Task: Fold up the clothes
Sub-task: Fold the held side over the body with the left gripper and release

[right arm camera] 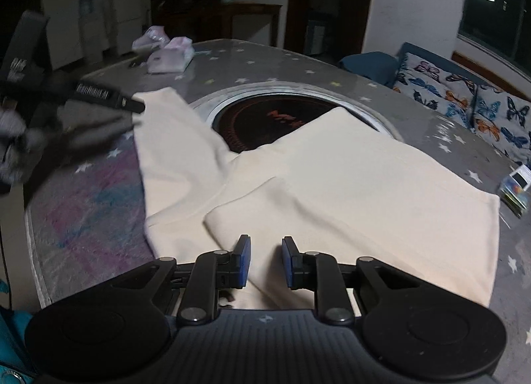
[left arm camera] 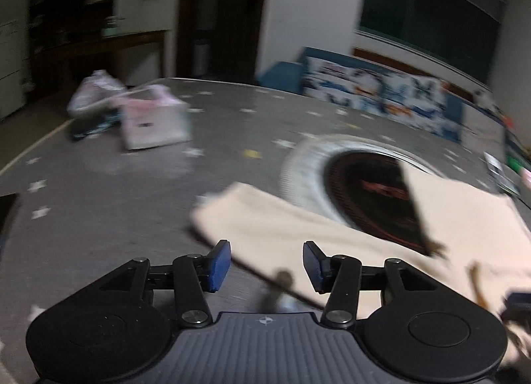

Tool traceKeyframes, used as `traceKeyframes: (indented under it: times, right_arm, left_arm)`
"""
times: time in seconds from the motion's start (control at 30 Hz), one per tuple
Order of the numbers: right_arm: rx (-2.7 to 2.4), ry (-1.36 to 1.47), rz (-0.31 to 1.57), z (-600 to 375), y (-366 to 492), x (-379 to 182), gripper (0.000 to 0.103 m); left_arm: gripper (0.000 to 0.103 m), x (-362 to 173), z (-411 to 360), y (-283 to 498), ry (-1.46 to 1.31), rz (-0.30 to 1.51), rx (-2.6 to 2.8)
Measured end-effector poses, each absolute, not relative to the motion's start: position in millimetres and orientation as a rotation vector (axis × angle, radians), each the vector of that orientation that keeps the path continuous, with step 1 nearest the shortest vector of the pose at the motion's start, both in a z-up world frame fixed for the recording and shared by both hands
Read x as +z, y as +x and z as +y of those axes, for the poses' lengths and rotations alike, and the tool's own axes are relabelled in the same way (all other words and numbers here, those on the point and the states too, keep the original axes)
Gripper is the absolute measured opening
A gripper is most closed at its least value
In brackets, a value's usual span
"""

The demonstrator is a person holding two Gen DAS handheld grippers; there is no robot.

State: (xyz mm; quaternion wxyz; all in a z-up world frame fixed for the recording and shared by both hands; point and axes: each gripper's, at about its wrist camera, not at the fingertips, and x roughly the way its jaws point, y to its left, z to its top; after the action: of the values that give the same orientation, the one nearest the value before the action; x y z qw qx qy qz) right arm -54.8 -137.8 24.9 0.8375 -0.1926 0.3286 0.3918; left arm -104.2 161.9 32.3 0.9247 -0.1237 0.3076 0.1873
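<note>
Left hand-held gripper: jaws wide apart, holding nothing, poised over the cream garment's edge. Garment: spread on grey star-patterned surface, partly covering round inset burner. Right hand-held gripper: jaws parted, empty, above garment's near edge.

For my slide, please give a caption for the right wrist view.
Open right gripper above a cream garment on a star-patterned table.

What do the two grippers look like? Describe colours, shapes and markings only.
The left gripper and right gripper look the same: black linkage arms with silver pivot pins, blue finger pads, two round black discs, and a ribbed grey body with a small crosshair mark. No cables show.
</note>
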Motion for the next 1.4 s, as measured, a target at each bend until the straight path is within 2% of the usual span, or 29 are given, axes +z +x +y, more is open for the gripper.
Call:
traceKeyframes:
  times: [0.37, 0.47, 0.5, 0.53, 0.6, 1.03, 1.17, 1.4]
  right_arm:
    - [0.787, -0.371, 0.673, -157, -63, 42, 0.02]
    - [0.767, -0.352, 0.67, -165, -66, 44, 0.02]
    - [0.761, -0.346, 0.669, -168, -67, 45, 0.02]
    - [0.751, -0.336, 0.668, -172, -67, 45, 0.02]
    - [0.733, -0.318, 0.664, -179, -68, 47, 0.02]
    - [0.583, -0.161, 0.631, -237, -70, 53, 0.02]
    - [0.542, -0.118, 0.625, -256, -71, 53, 0.02]
    - [0.51, -0.04, 0.646, -276, -66, 49, 0.02]
  left_arm:
    - [0.049, 21, 194, -90, -0.342, 0.637, 0.451]
    - [0.03, 20, 196, -88, -0.352, 0.628, 0.456]
    - [0.017, 19, 197, -87, -0.355, 0.626, 0.458]
    - [0.011, 19, 198, -86, -0.37, 0.624, 0.45]
    - [0.008, 24, 195, -86, -0.382, 0.609, 0.42]
    - [0.006, 108, 62, -92, -0.301, 0.429, -0.111]
    - [0.006, 112, 9, -90, -0.277, 0.431, -0.266]
    - [0.006, 89, -59, -77, -0.23, 0.509, -0.42]
